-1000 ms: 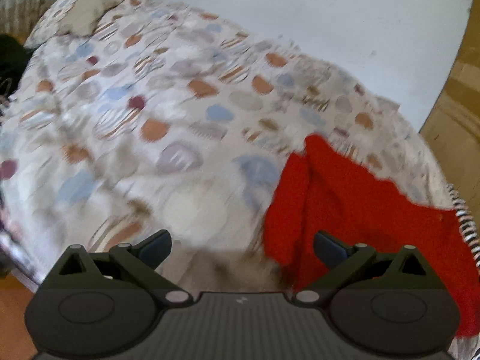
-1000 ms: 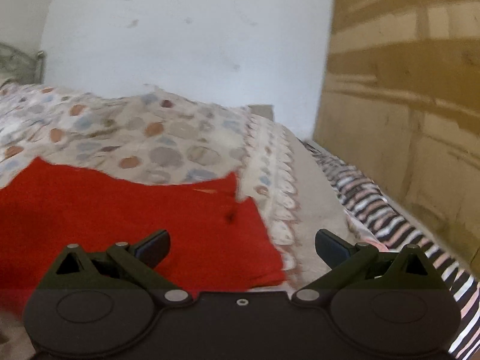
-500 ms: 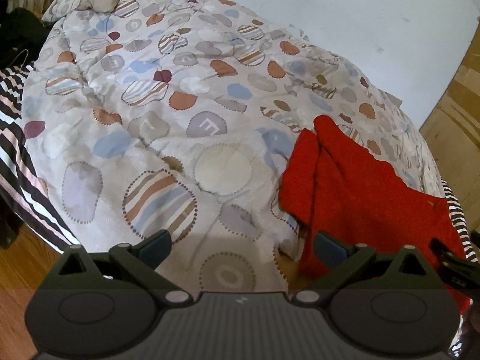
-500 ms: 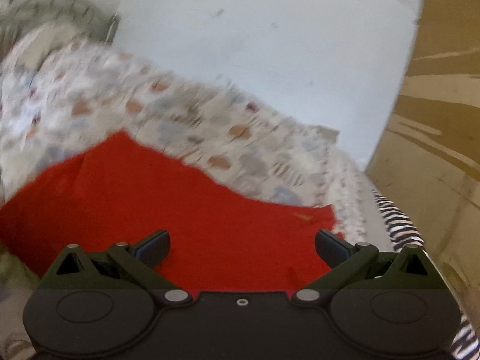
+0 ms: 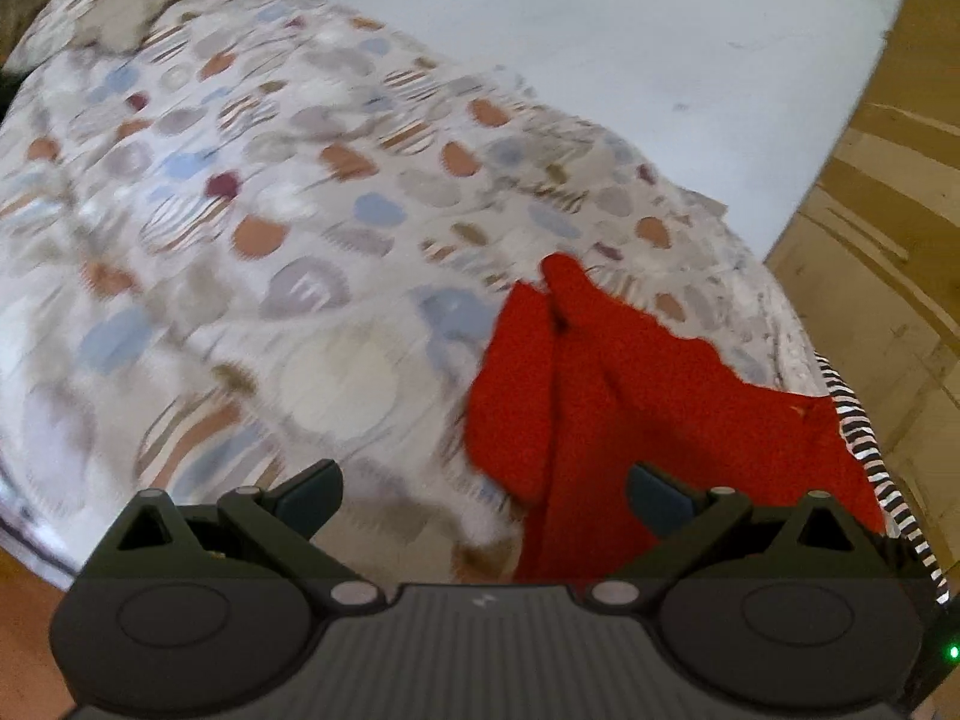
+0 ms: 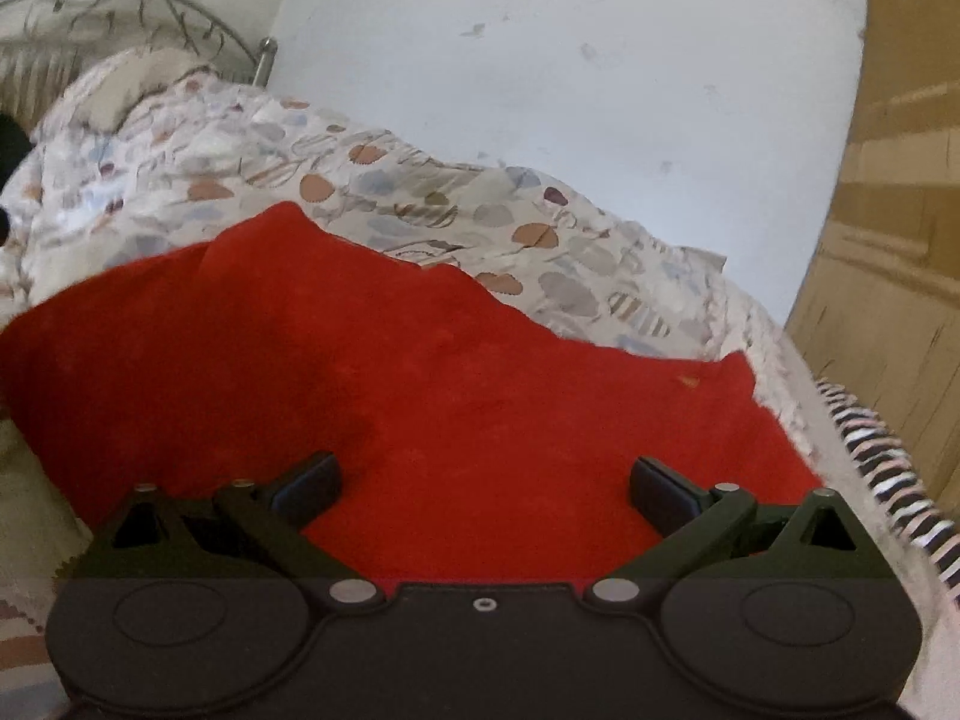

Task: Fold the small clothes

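Left tongs (image 5: 483, 489) are hanging spread over the patterned duvet (image 5: 270, 228), gripping nothing; the red cloth (image 5: 630, 396) is lying rumpled just right of them, near the bed's striped edge (image 5: 864, 450). Right tongs (image 6: 483, 483) are also sitting spread, empty, right above the red cloth (image 6: 420, 372) lying on the duvet (image 6: 420, 204).

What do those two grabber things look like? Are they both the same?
Nearly the same. The left gripper and right gripper are dark charcoal, with round discs at both sides, silver pivot pins and triangular holes in the linkages. Their short fingers have dark bluish-grey pads. The left body is ribbed with a tiny white mark; the right is smooth with a small screw hole. No hands or sleeves show.
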Demonstrator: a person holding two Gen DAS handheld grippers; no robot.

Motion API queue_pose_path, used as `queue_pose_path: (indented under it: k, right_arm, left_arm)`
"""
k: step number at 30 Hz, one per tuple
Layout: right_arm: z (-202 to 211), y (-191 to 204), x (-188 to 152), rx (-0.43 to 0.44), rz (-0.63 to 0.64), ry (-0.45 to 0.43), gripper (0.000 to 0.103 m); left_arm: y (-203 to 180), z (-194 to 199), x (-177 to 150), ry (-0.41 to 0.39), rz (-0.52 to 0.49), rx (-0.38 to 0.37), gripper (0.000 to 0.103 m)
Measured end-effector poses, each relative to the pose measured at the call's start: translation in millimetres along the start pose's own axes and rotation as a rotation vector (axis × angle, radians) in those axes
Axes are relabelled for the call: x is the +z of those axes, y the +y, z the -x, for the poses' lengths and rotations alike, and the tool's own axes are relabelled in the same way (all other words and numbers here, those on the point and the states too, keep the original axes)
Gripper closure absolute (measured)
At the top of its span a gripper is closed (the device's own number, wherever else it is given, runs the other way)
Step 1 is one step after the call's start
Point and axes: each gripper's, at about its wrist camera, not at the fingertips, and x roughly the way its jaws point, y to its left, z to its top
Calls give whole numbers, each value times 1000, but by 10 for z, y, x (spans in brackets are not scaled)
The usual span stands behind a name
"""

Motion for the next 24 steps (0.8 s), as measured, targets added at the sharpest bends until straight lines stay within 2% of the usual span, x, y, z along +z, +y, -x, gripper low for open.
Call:
queue_pose_path:
  k: [5,9,13,15,19,24]
  right_arm:
    - [41,36,-59,-22,-2,-34,1]
    - [43,49,-83,-34,-3,-53,1]
    - [48,46,-98,-34,-8,-64,1]
    - [47,50,-108,-36,-11,-71,1]
    - [63,58,-122,-38,-11,-77,1]
    - [77,72,-134,-43,-10,-83,1]
  left_arm:
    - [-143,-337,152,-22,-82,-38,0]
    - [-220,-679,254,10,-177,-40,0]
    - [-218,-874,317,-18,-244,-81,0]
    - [-204,-1000,325,0,-269,-86,0]
    - [-127,-1147,279,67,-246,-93,1]
    - [-50,-1147,171,45,-200,-90,1]
